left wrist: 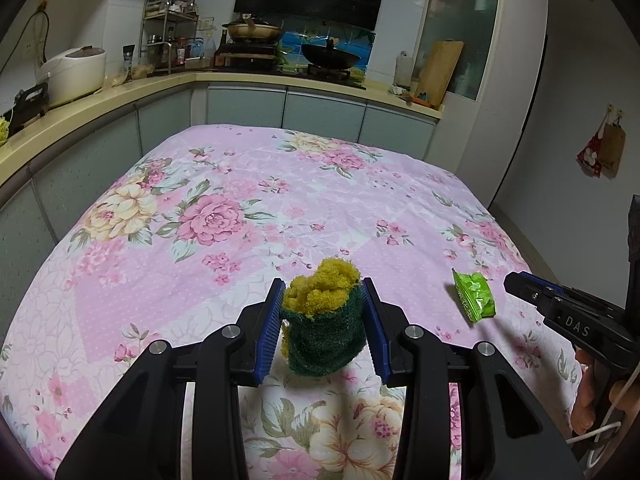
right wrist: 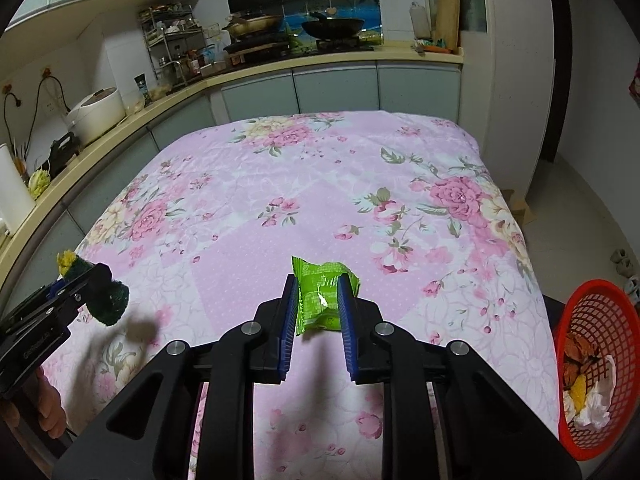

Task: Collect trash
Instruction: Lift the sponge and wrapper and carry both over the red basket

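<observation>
A worn yellow-and-green scouring sponge [left wrist: 320, 316] is squeezed between the blue pads of my left gripper [left wrist: 322, 292], held above the floral tablecloth [left wrist: 248, 216]. My right gripper [right wrist: 318, 292] is shut on a crumpled green snack wrapper [right wrist: 322, 298], also lifted off the cloth. In the left wrist view the wrapper [left wrist: 474, 296] hangs at the tip of the right gripper [left wrist: 508, 282] on the right. From the right wrist view the sponge [right wrist: 110, 298] and the left gripper [right wrist: 86, 280] show at the left edge.
A red plastic basket [right wrist: 592, 316] holding paper and scraps stands off the table's right edge. A kitchen counter [left wrist: 120, 92] with a rice cooker, rack, pans and cutting board curves along the left and back. A hand [left wrist: 586, 392] grips the right tool.
</observation>
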`<state>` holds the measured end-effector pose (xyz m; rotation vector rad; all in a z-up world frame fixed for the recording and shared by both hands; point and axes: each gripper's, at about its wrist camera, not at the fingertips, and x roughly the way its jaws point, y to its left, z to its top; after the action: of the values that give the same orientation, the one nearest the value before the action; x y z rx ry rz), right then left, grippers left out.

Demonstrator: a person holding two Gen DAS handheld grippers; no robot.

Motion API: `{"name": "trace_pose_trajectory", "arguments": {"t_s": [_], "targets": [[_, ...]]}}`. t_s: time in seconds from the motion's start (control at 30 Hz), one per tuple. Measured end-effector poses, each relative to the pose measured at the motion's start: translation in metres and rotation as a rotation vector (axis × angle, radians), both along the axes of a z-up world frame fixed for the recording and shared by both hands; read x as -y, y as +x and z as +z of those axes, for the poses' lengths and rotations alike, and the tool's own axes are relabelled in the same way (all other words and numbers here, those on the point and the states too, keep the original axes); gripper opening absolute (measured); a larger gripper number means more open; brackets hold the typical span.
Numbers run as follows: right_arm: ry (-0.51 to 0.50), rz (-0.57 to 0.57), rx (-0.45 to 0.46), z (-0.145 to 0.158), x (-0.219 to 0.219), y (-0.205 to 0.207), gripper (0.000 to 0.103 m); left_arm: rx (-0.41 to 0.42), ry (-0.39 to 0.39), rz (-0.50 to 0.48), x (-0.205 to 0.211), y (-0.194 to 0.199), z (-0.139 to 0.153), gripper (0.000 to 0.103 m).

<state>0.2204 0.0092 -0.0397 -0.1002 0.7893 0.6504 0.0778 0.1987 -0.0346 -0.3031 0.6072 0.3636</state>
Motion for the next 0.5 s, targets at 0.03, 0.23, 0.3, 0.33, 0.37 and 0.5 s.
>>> {"name": "trace_pose_trajectory", "arguments": {"t_s": [0.03,0.23,0.3,0.33,0.37,0.5], "targets": [[0.005,0.000,-0.013,-0.001,-0.001,0.003,0.030,0.001,-0.001,-0.001,0.000,0.000,0.000,0.037],[-0.095,0.001,0.016,-0.017,-0.023,0.013,0.068,-0.005,0.001,-0.007,0.000,0.001,-0.002,0.037],[-0.116,0.018,0.004,-0.025,-0.031,0.018,0.068,-0.008,-0.002,-0.006,-0.001,0.001,-0.003,0.037],[-0.122,0.027,-0.009,-0.028,-0.033,0.020,0.068,-0.009,-0.002,-0.006,-0.001,0.001,-0.004,0.037],[-0.130,0.033,-0.025,-0.033,-0.037,0.023,0.066,-0.008,-0.003,-0.006,-0.001,0.001,-0.004,0.037],[-0.149,0.045,-0.072,-0.042,-0.041,0.028,0.043,-0.005,-0.003,-0.002,-0.003,0.000,-0.005,0.037]]}}
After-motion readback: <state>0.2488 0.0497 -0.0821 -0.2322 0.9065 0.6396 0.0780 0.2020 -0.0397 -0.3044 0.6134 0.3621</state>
